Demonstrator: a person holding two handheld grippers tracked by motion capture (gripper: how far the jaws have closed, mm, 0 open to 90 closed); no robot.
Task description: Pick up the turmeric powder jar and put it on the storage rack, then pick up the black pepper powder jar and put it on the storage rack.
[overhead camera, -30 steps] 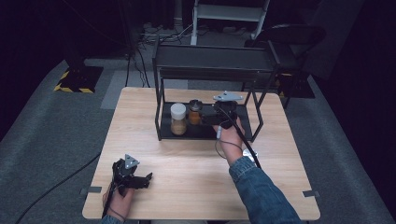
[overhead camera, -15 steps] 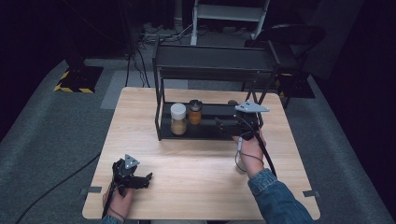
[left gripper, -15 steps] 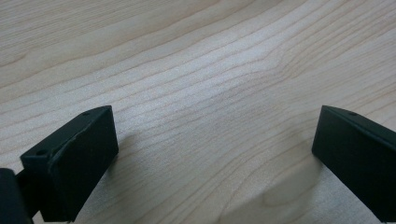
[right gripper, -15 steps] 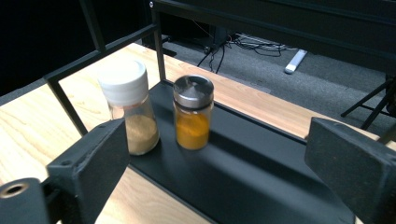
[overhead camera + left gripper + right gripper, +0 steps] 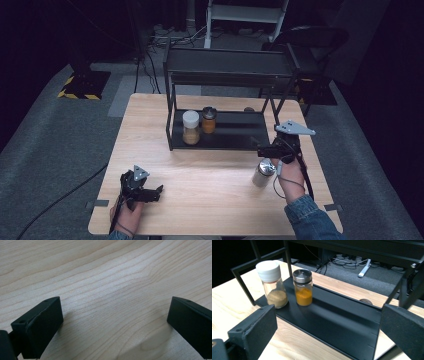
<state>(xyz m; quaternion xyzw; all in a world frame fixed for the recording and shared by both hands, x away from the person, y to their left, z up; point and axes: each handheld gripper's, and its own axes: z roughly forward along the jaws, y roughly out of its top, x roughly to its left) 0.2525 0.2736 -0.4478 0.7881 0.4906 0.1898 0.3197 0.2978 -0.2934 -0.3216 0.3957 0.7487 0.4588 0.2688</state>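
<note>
The right gripper (image 5: 265,148) is standing with its jaws spread wide, having just been opening, and nothing is sitting between them. Just below its fingertips in the high view, a silver-capped jar (image 5: 262,173) is standing upright on the table (image 5: 210,180), beside the person's right hand (image 5: 289,172) and apart from the jaws. In the right gripper view, the jaws are framing the lower shelf of a black rack (image 5: 342,315). Beyond the left jaw, a white-lidded jar (image 5: 272,283) of tan powder is standing at the shelf's far-left end. A metal-lidded jar (image 5: 303,287) of orange powder is standing just beside it, the two close but seemingly not touching. Past the right jaw, the shelf is running bare to the rack's upright post, and a small dark round thing is lying on the table behind the rack, too small to identify.

The left gripper (image 5: 152,192) is resting low over the table near the front-left corner, its jaws also spread with nothing between them. In the left gripper view, plain wood grain is lying between and ahead of its fingers. The left hand (image 5: 127,212) is holding it from behind, well apart from the rack and jars.
</note>
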